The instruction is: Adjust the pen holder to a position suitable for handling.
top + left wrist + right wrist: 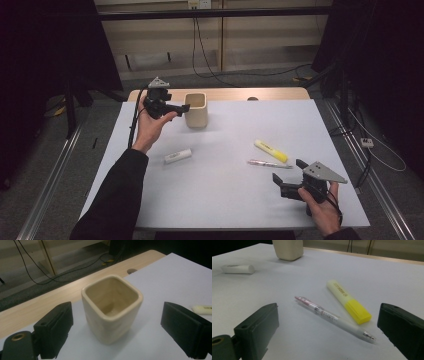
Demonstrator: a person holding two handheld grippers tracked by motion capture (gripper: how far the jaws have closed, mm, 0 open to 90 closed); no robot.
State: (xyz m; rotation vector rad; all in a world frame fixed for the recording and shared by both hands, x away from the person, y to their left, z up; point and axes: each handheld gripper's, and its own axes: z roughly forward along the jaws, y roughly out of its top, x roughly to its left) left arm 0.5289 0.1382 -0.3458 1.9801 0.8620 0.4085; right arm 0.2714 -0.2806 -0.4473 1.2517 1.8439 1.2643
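the pen [334, 318] lies between the right gripper [290, 176]'s wide-open, empty jaws, long axis slanting across them; the left gripper [176, 107], also open and empty, frames the cup [111, 307].

Right gripper [327, 327]: jaws spread wide
Pen [334, 318]: lies between jaws
Yellow highlighter [348, 301]: just beside pen
Beige cup [287, 249]: far
White tube [238, 269]: far left

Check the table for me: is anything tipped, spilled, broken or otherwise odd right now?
Nothing stands out. The cream cup stands upright and looks empty, with no spill on the white table. The yellow highlighter, clear pen and white tube lie flat and apart. Both the left tongs and right tongs are open and hold nothing.
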